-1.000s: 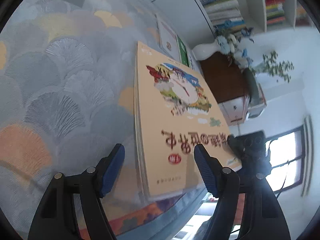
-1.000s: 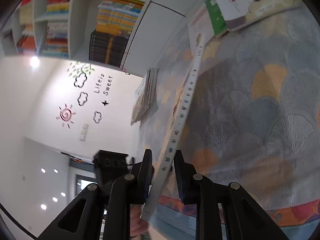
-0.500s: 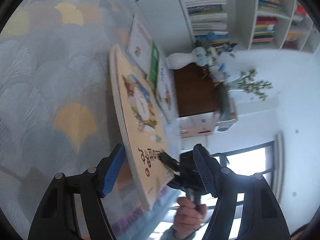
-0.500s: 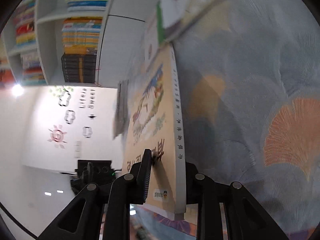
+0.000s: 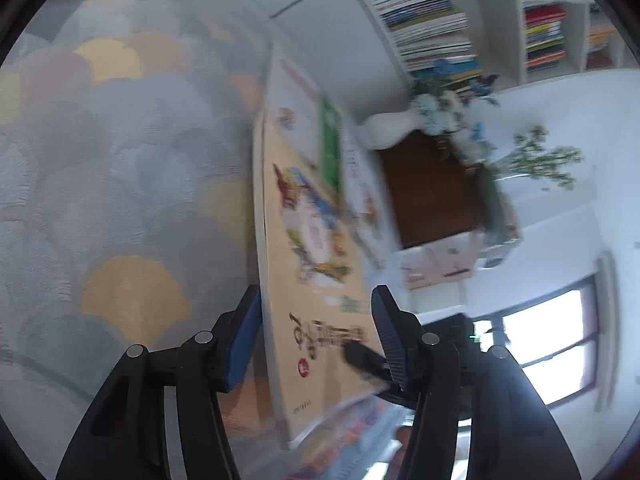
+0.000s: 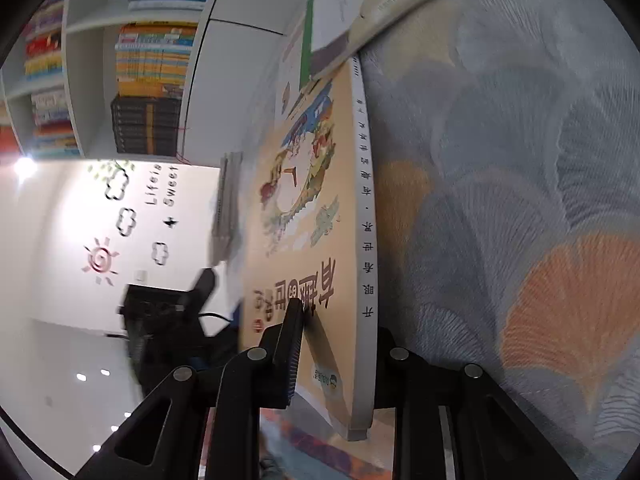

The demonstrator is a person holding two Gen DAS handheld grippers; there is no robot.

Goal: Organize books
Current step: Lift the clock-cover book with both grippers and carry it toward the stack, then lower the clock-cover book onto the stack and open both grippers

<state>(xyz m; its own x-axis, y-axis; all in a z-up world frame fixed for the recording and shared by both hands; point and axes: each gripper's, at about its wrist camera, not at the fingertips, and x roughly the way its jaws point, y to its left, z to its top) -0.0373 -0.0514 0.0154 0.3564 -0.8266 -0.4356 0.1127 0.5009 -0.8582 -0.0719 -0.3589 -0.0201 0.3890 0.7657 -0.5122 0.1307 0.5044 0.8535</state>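
Observation:
An orange picture book (image 5: 316, 280) with a clock drawing stands tilted on its edge on the patterned cloth. My right gripper (image 6: 336, 340) is shut on its near end, one finger on the cover (image 6: 312, 216) and the other behind the white spine. My left gripper (image 5: 316, 328) is open, its two blue-padded fingers on either side of the book's near end; whether they touch it I cannot tell. The black tip of the right gripper (image 5: 360, 354) shows on the cover in the left wrist view. Further books (image 5: 324, 140) lie beyond the orange one.
A grey, blue and orange fan-patterned cloth (image 6: 520, 200) covers the surface. White shelves full of books (image 5: 432, 20) stand behind, also in the right wrist view (image 6: 148, 80). A white vase with flowers (image 5: 404, 128) stands on a brown cabinet. Another stack of books (image 6: 228, 200) sits at the left.
The orange book has been raised from lying flat to standing steeply on edge. The left gripper's fingers have closed in around its near end. The right gripper keeps its hold.

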